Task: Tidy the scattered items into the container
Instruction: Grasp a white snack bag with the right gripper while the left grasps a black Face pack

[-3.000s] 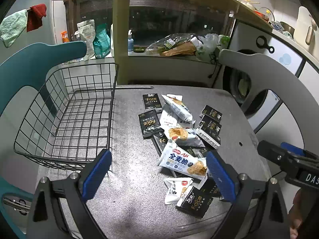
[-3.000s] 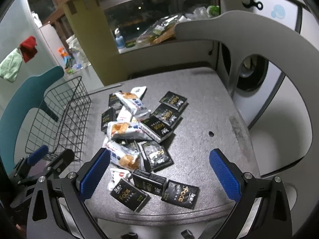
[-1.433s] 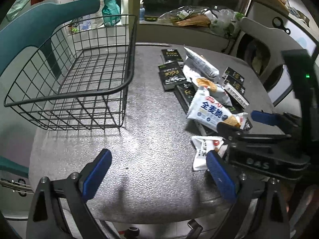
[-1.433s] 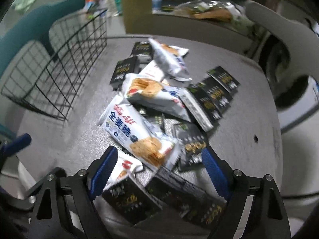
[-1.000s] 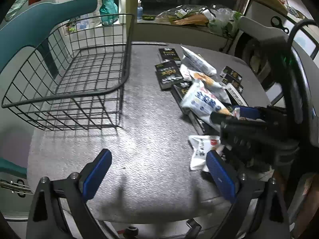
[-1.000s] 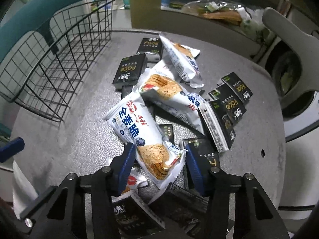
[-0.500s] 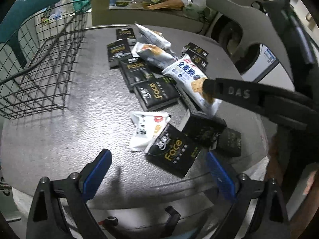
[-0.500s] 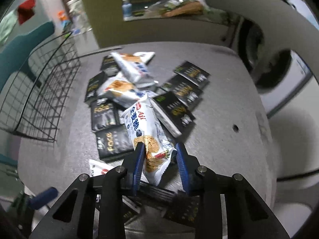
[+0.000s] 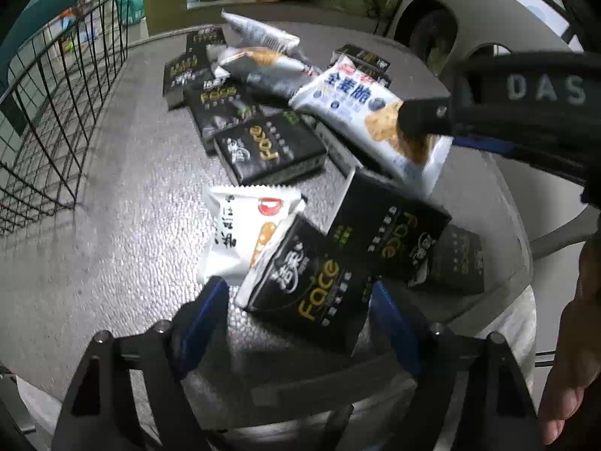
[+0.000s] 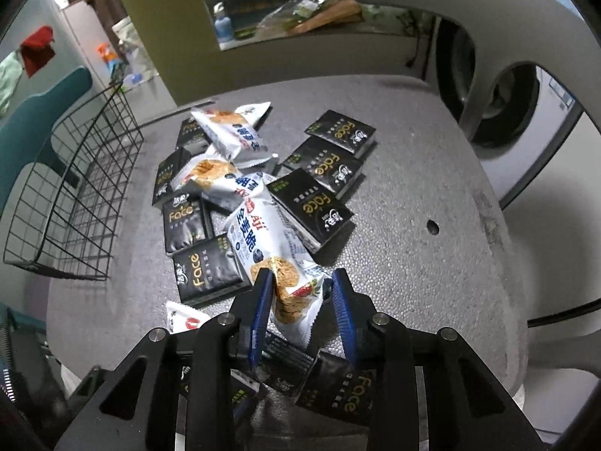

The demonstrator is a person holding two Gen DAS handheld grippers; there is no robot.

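Note:
A pile of black "Face" packets and white snack packs lies on the grey round table. My right gripper is shut on a white-and-blue cracker pack and holds it lifted over the pile; the pack also shows in the left wrist view. My left gripper is open, its fingers on either side of a black Face packet at the table's near edge, beside a small white snack pack. The black wire basket stands at the table's left.
A teal chair stands behind the basket and a grey chair at the right. A washing machine is behind the grey chair. A cluttered counter runs along the back.
My right gripper closed on the cracker pack and lifted it off the pile. My left gripper swung right from the basket side and narrowed around the black Face packet.

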